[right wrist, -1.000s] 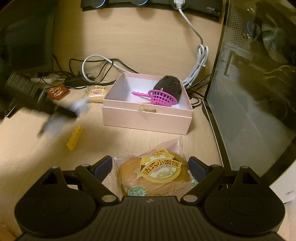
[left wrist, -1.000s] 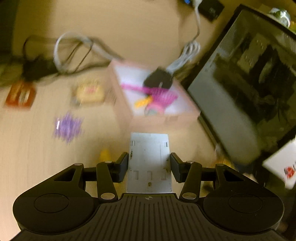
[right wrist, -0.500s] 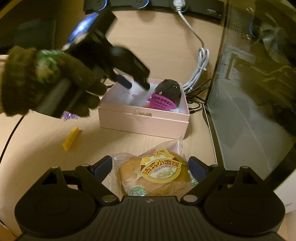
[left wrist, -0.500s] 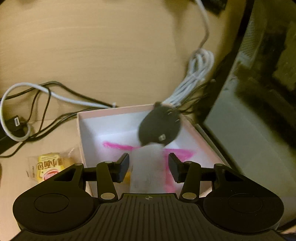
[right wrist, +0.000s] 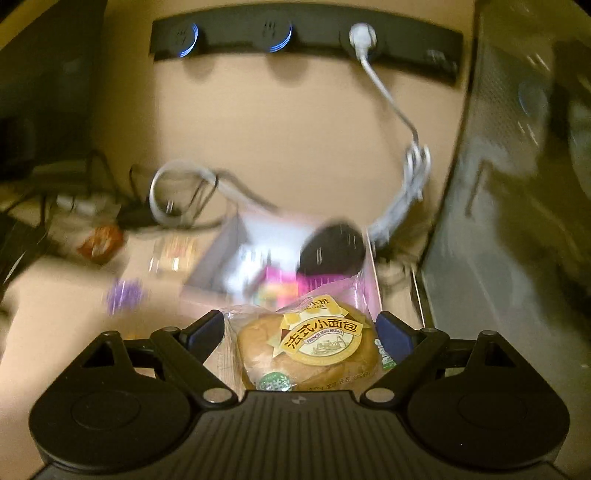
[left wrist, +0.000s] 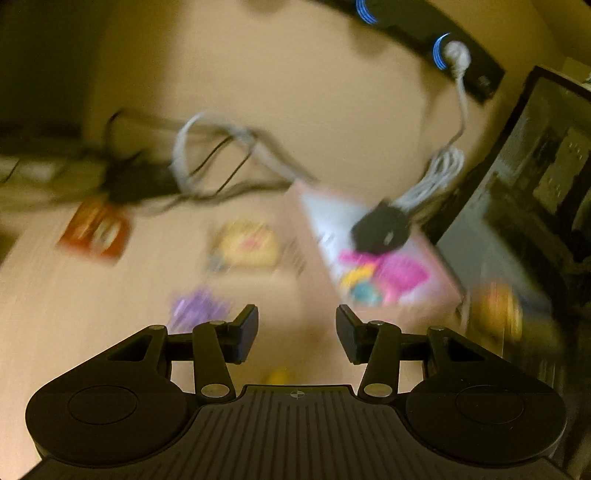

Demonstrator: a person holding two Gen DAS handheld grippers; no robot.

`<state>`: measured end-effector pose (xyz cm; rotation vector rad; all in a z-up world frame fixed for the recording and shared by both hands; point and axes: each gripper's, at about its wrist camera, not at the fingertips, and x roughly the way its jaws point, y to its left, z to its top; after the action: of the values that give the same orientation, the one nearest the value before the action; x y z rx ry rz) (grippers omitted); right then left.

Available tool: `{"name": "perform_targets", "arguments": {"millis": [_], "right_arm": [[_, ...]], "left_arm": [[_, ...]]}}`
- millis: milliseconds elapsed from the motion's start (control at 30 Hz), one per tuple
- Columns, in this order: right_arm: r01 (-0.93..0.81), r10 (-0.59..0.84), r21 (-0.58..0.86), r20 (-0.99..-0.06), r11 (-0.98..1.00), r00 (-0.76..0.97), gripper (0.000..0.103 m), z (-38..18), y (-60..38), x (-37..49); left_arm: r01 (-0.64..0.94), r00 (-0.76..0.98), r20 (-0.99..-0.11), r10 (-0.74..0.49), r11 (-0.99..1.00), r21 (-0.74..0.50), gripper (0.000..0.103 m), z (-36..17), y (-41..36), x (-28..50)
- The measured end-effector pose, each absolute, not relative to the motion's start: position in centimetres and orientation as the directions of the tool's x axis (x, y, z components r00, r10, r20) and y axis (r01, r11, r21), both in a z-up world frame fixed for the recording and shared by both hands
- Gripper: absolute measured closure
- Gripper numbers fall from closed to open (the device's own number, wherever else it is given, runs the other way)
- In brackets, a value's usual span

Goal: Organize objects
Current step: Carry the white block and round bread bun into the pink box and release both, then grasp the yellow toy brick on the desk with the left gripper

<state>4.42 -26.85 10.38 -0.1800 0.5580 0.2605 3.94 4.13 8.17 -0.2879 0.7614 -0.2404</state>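
Black jaws of your right gripper (right wrist: pixel 301 332) are clamped on the bread (right wrist: pixel 308 350), a bun in a clear wrapper with a yellow label, one finger against each side of the packet. The bread sits between the jaws, in front of the near wall of the pink box (right wrist: pixel 236 254).

Your left gripper (left wrist: pixel 297 328) has its jaws apart with nothing between them; only bare bench (left wrist: pixel 92 314) shows in the gap. A small yellow piece (left wrist: pixel 276 376) lies just under the gap, blurred. A purple item (left wrist: pixel 197 306) lies just beyond the left finger.

Farther out, the box stands on the bench. Inside it you have a pink basket (left wrist: pixel 399 273), a black rounded object (left wrist: pixel 380 230) at its far side, and a yellow-and-teal item (left wrist: pixel 360 284) too blurred to identify. Left of the box lie a yellow packet (left wrist: pixel 245 245) and a red packet (left wrist: pixel 94 232), apart from each other.

Behind these, grey and black cables (left wrist: pixel 214 158) are tangled on the bench. A white cord (right wrist: pixel 391 99) runs up to a black socket strip (right wrist: pixel 306 35) on the back wall. A dark glass-fronted case (right wrist: pixel 517 221) stands to the right of the box.
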Motion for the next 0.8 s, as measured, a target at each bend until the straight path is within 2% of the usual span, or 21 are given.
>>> {"name": "perform_targets", "arguments": {"millis": [100,167,200,300,400,533,700,800], "right_arm": [[-0.263,0.191,-0.069,-0.517,0.962,0.834,0.013,11.7,-25.4,8.4],[-0.228,0.18,-0.036,-0.502,0.973,0.846,0.006,12.0,-24.7,11.3],[-0.214,0.174,-0.021,-0.505,0.977,0.846,0.001,11.9,-24.3,12.5],[-0.177,0.139,-0.013,-0.558,0.984,0.818,0.001,10.6,-23.4,14.8],[-0.192,0.167,0.019,-0.579,0.981,0.798,0.001,9.6,-23.4,13.1],[-0.217,0.149,-0.044,-0.593,0.975,0.791,0.0,8.1,-23.6,8.7],[-0.213,0.117,-0.086,-0.612,0.973,0.782,0.0,7.3,-24.9,4.8],[-0.196,0.095,-0.096,-0.619,0.976,0.779,0.0,7.2,-26.2,3.5]], "left_arm": [[0.071,0.663,-0.682,-0.308,0.933,-0.353,0.052,6.6,5.5,1.6],[0.051,0.636,-0.711,-0.3,0.936,-0.349,0.052,5.6,5.9,0.6],[0.047,0.622,-0.725,-0.297,0.938,-0.344,0.052,5.1,6.1,0.1],[0.058,0.593,-0.751,-0.292,0.945,-0.322,0.052,4.5,6.3,-0.7],[0.077,0.585,-0.751,-0.306,0.943,-0.324,0.052,4.5,6.1,-0.6],[0.106,0.586,-0.741,-0.329,0.937,-0.332,0.052,4.5,4.9,0.7],[0.103,0.592,-0.766,-0.252,0.966,-0.238,0.052,3.7,2.2,2.6],[0.115,0.581,-0.769,-0.265,0.963,-0.244,0.052,3.3,1.0,3.3]]}}
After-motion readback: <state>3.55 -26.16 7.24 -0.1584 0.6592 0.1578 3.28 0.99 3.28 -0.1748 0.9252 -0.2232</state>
